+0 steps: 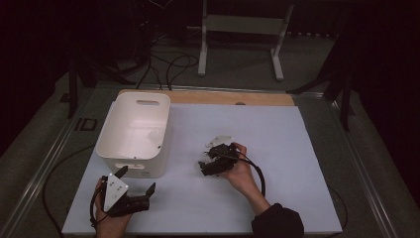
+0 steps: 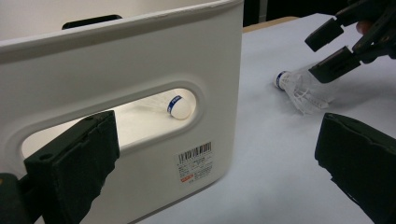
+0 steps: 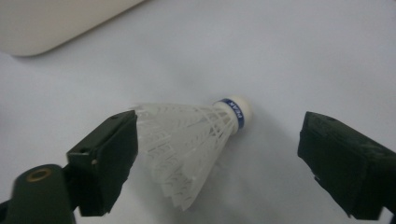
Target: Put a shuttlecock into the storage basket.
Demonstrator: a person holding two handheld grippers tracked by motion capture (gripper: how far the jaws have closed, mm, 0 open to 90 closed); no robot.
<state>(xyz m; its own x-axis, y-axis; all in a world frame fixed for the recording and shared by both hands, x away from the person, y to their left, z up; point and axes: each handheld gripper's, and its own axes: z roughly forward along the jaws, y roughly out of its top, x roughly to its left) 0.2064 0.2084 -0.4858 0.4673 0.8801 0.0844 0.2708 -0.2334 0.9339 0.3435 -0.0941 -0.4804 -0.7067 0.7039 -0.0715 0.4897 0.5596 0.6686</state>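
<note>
Two black jaws of the right hand-held gripper (image 3: pixel 219 163) stand spread wide, and the loose shuttlecock (image 3: pixel 196 144) lies on the table (image 3: pixel 303 56) directly between them, not yet pinched. Its long axis runs slantwise across the gap: the cork nose with a blue band points up and toward the right jaw, while the white feather skirt fans down beside the left jaw, close to it or just touching; contact cannot be told. Closing there would probably catch the skirt more than the cork. This gripper is far the nearer one to it.

Nearer the person, the left hand-held gripper (image 1: pixel 136 191) is also spread and holds nothing; it faces the near wall of the white basket (image 1: pixel 133 131). Through that wall's handle slot a second shuttlecock (image 2: pixel 180 107) lies inside the basket.

Blue bands on both corks carry white lettering too small to read. A barcode sticker (image 2: pixel 196 161) with fine print, some of it red, sits on the basket's wall, also illegible.
</note>
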